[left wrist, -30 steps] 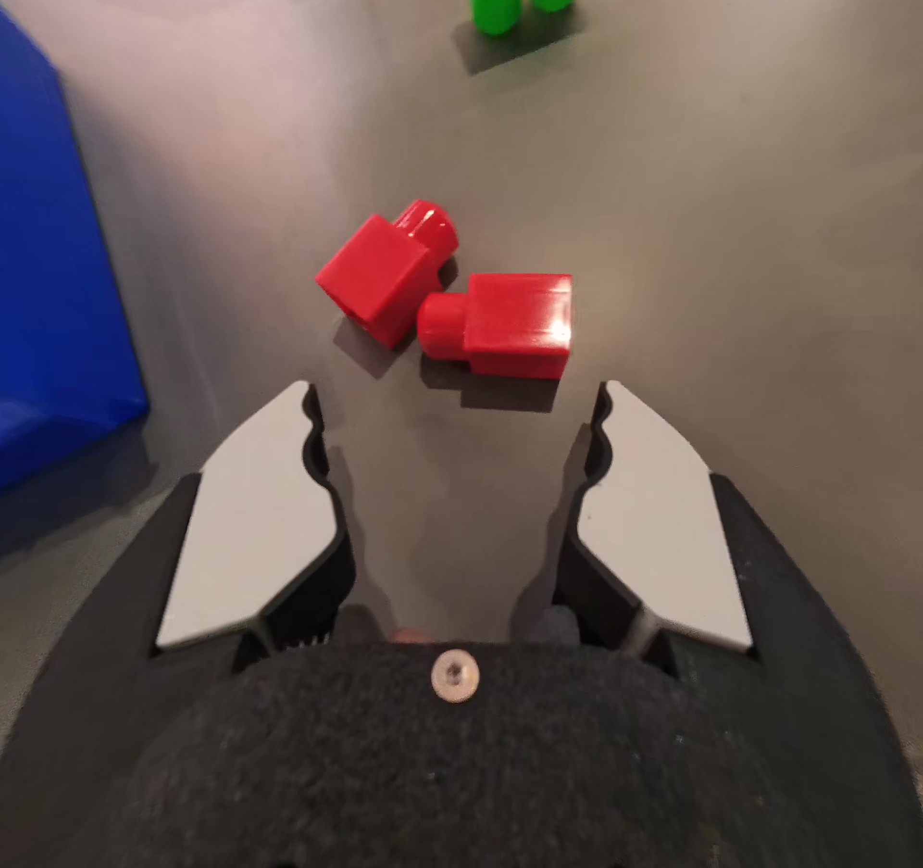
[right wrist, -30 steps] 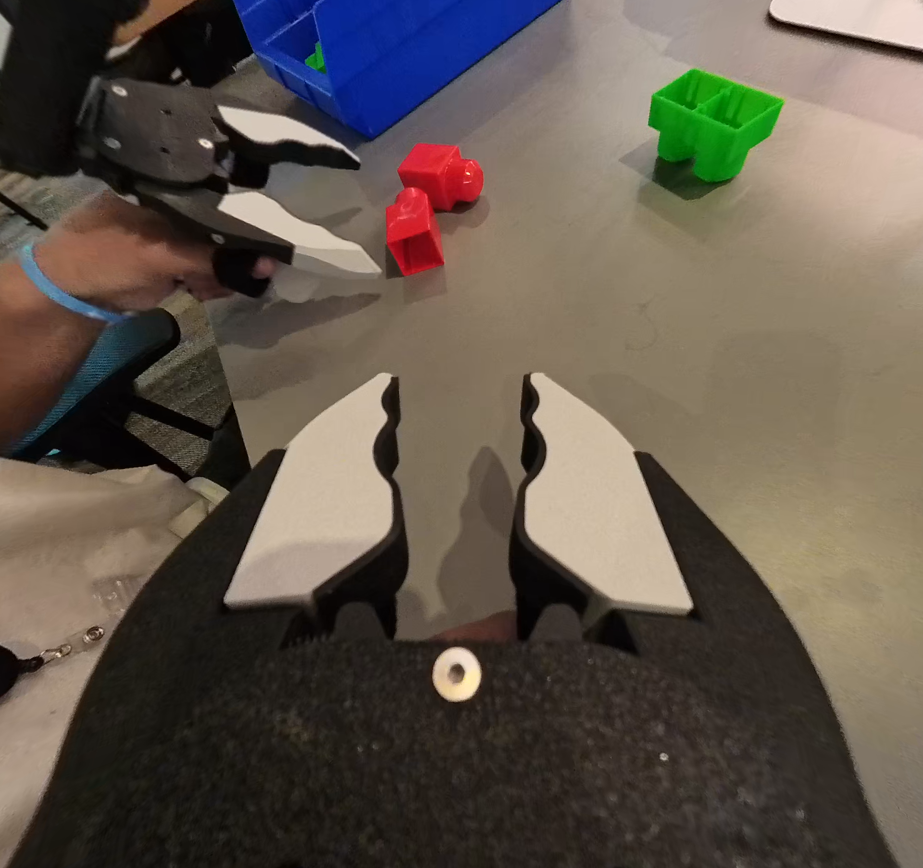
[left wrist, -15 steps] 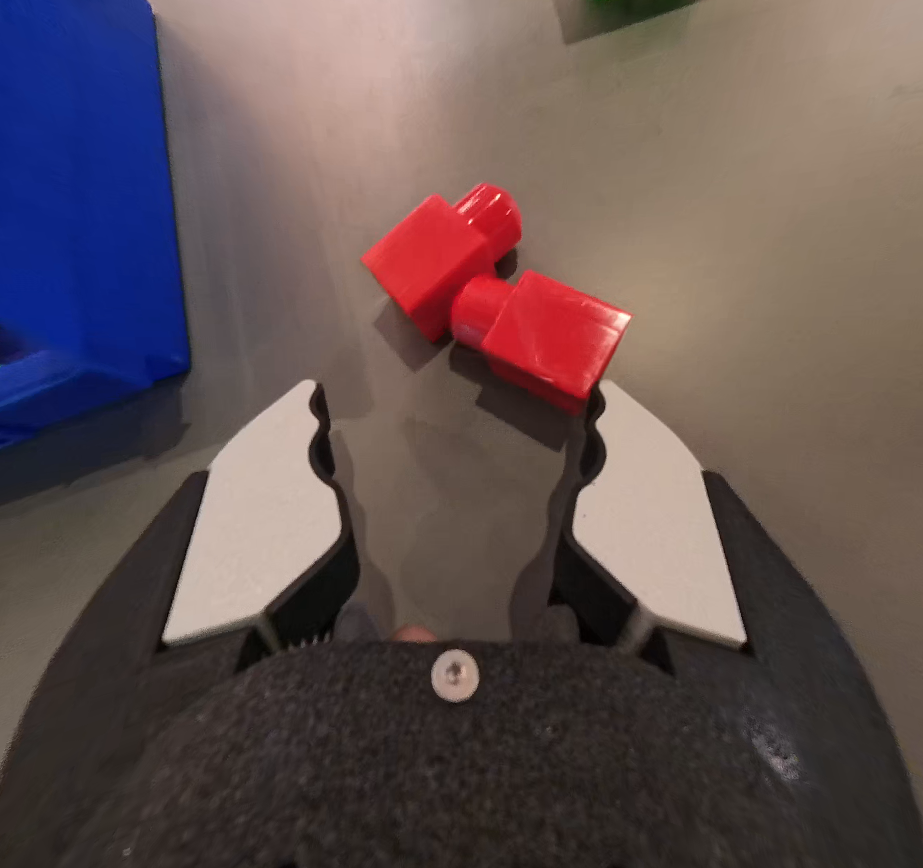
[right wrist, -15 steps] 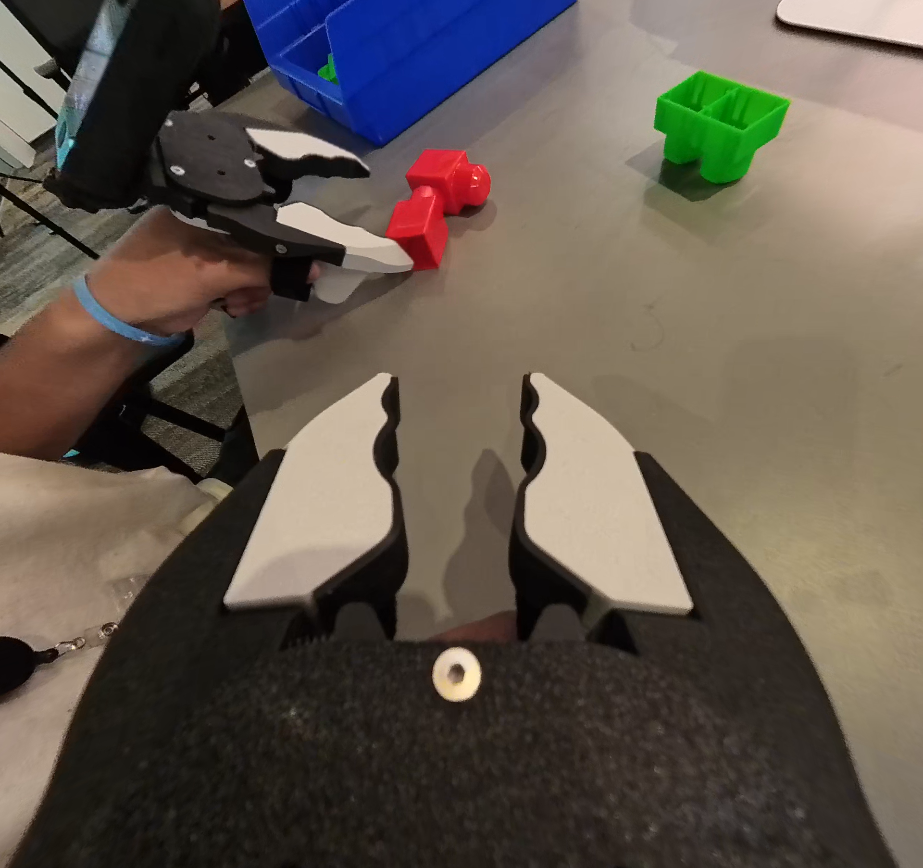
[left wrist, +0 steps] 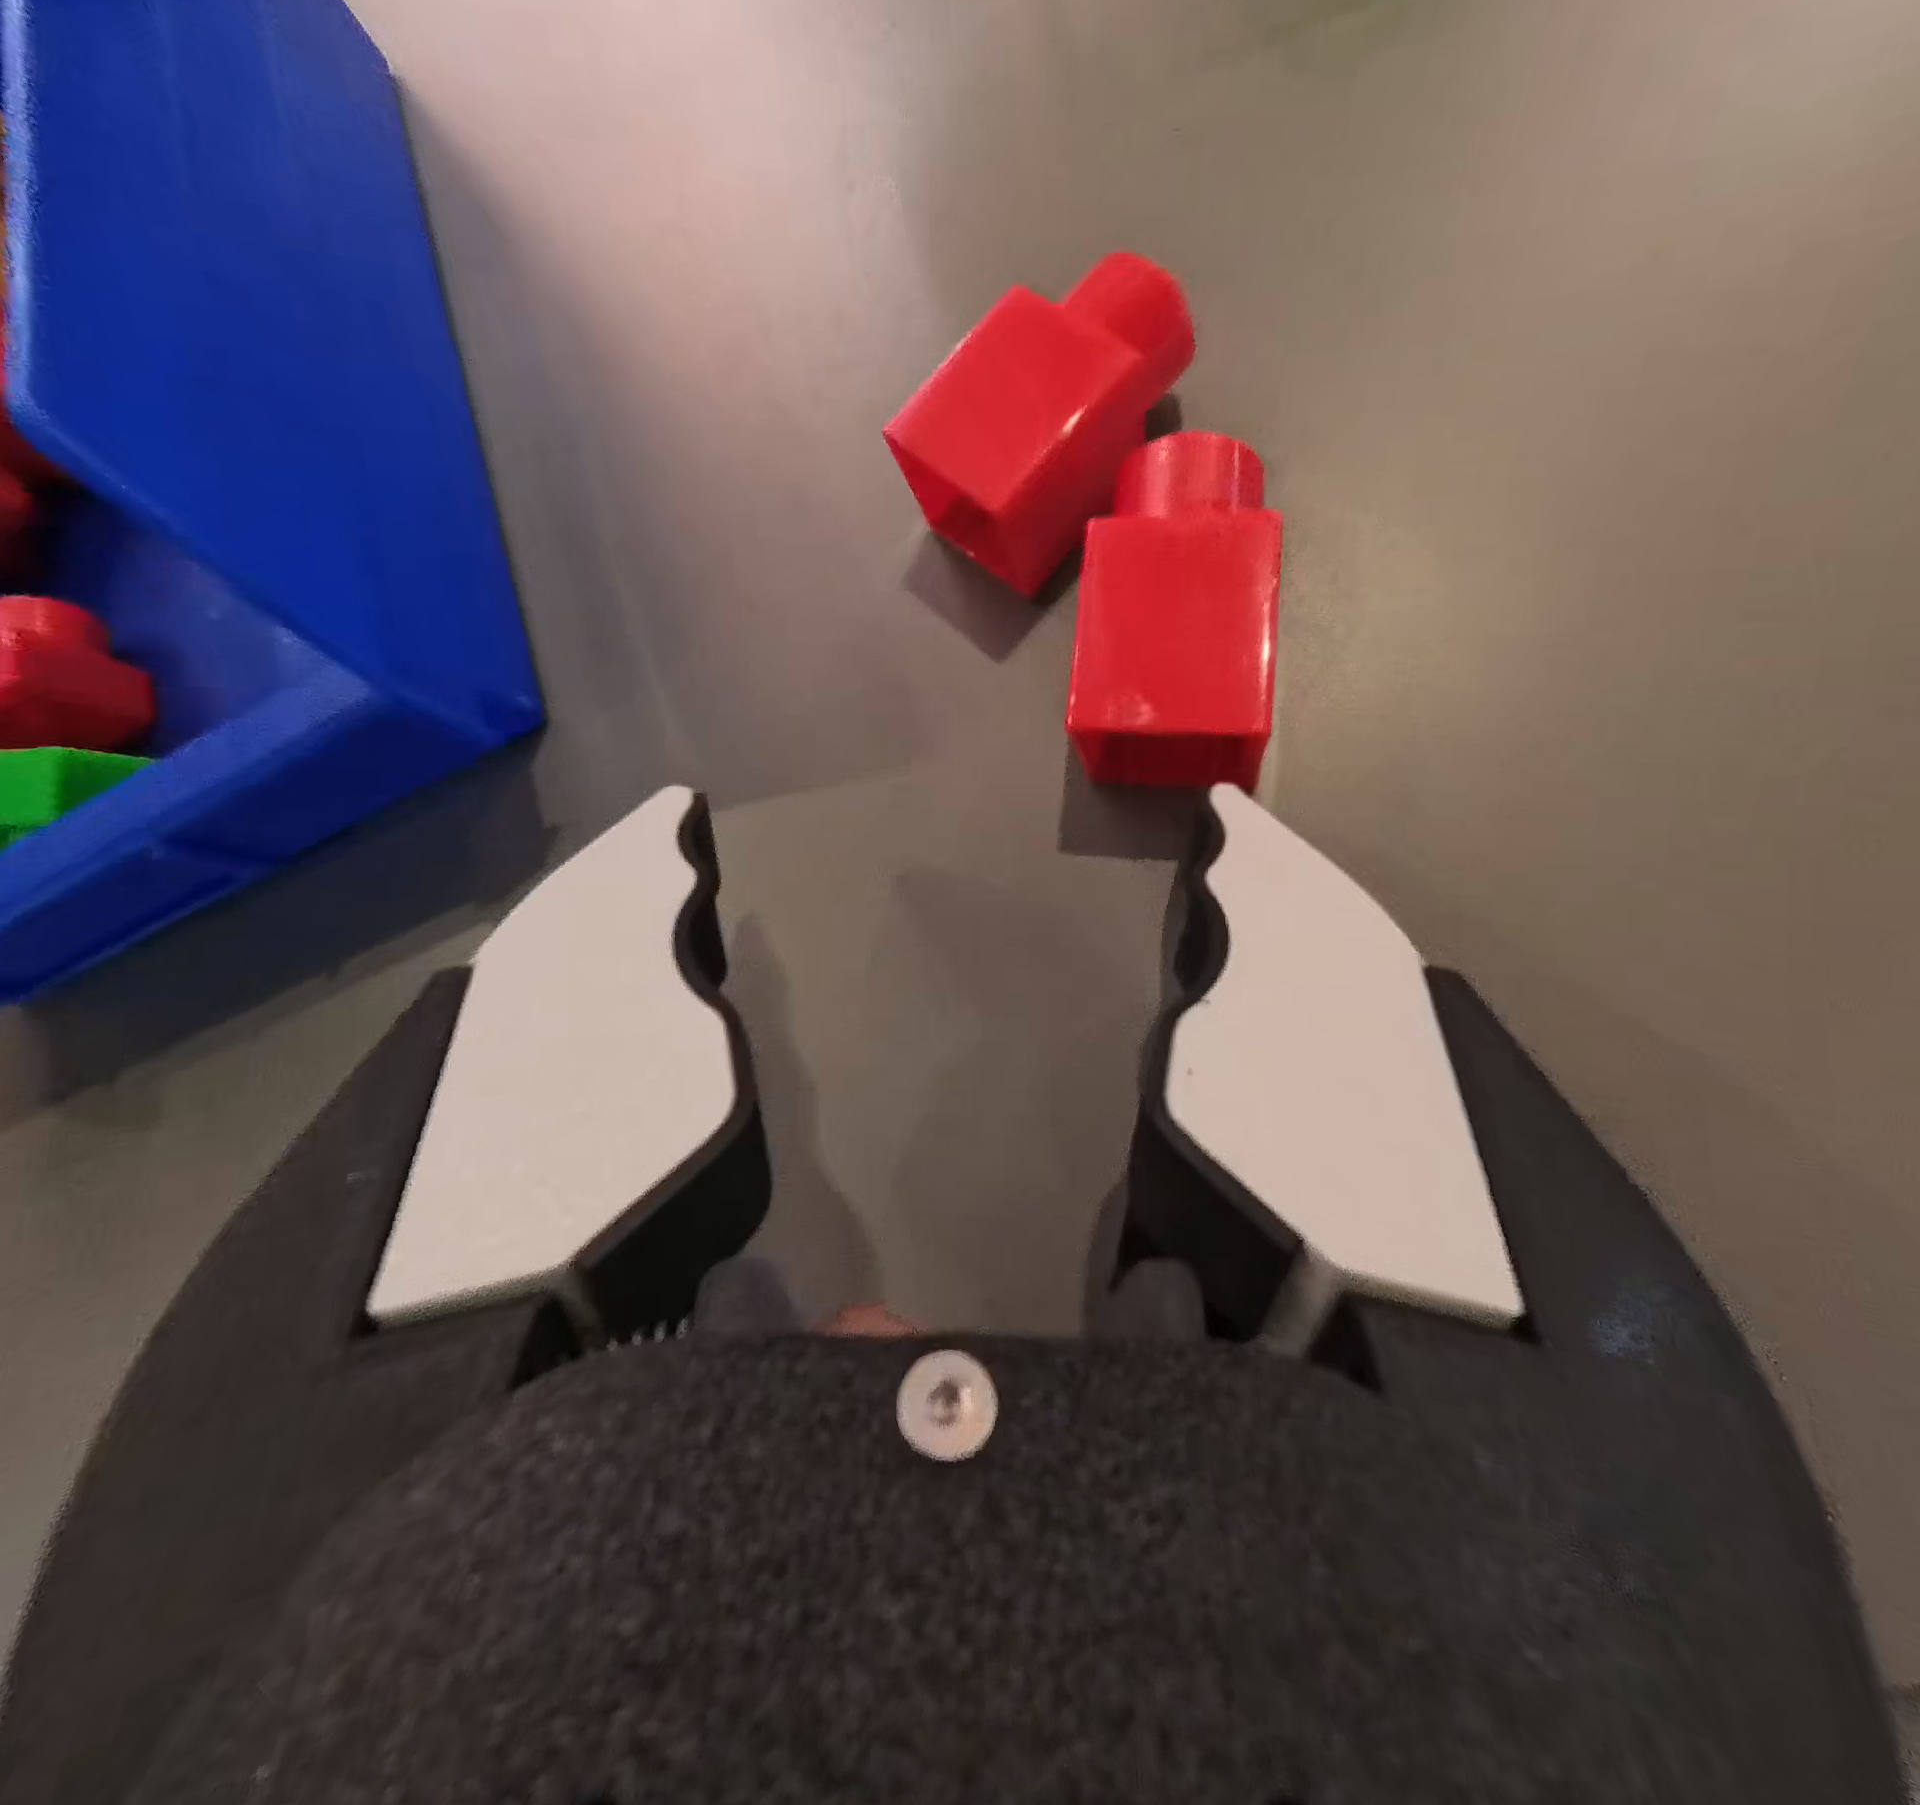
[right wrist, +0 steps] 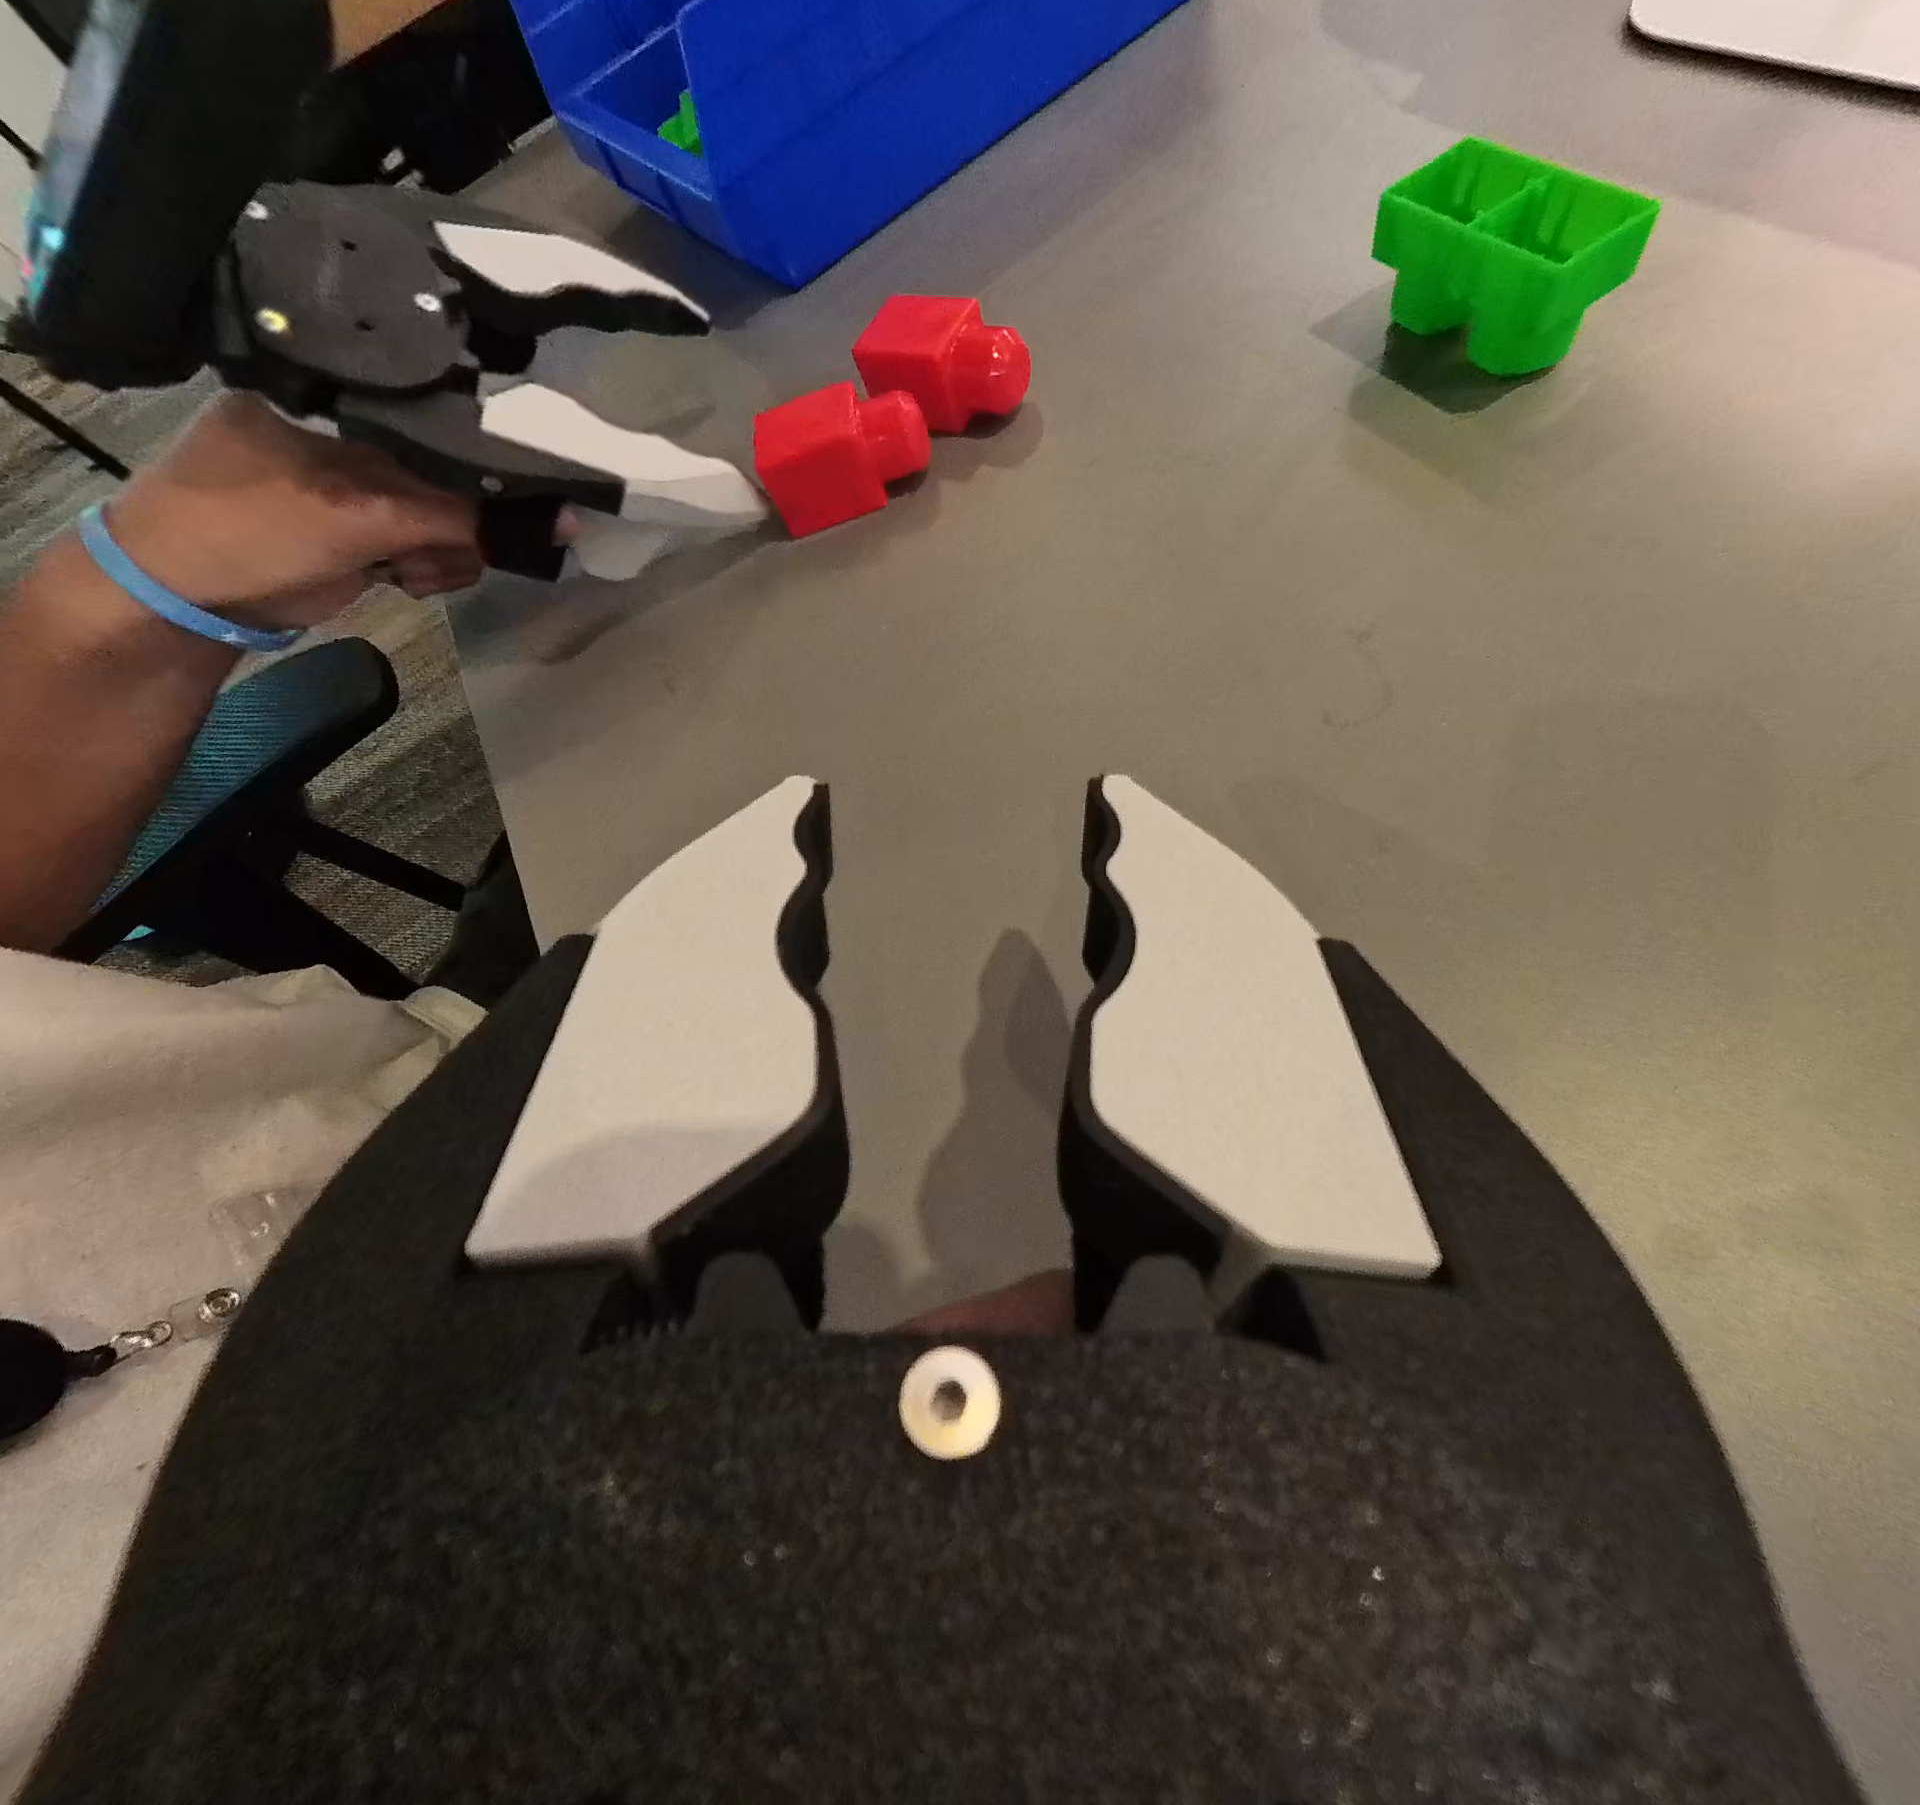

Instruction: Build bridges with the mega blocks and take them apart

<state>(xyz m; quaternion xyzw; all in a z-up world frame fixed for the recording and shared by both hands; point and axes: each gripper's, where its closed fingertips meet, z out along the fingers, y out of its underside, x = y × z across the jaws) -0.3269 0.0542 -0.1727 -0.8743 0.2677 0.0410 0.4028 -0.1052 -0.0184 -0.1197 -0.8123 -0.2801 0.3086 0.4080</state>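
Two red blocks lie on their sides on the grey table (right wrist: pixel 1351 716). Each has one round stud. The near red block (left wrist: pixel 1174 654) lies just ahead of the left gripper (left wrist: pixel 956 805), its hollow base facing the gripper and its stud pointing away. The far red block (left wrist: pixel 1023 436) lies tilted beside it, at the near block's stud end; whether the two touch cannot be told.

The left gripper holds nothing: its jaws stand well apart. Its right fingertip (left wrist: pixel 1231 810) sits at the near block's base corner. In the right wrist view the same fingertip appears against that block (right wrist: pixel 831 456), with the far block (right wrist: pixel 935 358) behind.

The right gripper (right wrist: pixel 956 799) is also empty, with a clear gap between its jaws, and hovers over bare table, well apart from all blocks.

One green block (right wrist: pixel 1507 249) stands inverted, hollow side up, showing two compartments, well apart from the red pair.

One blue bin (left wrist: pixel 260 353) stands to the left of the red blocks. It holds further red and green pieces; their count cannot be told.
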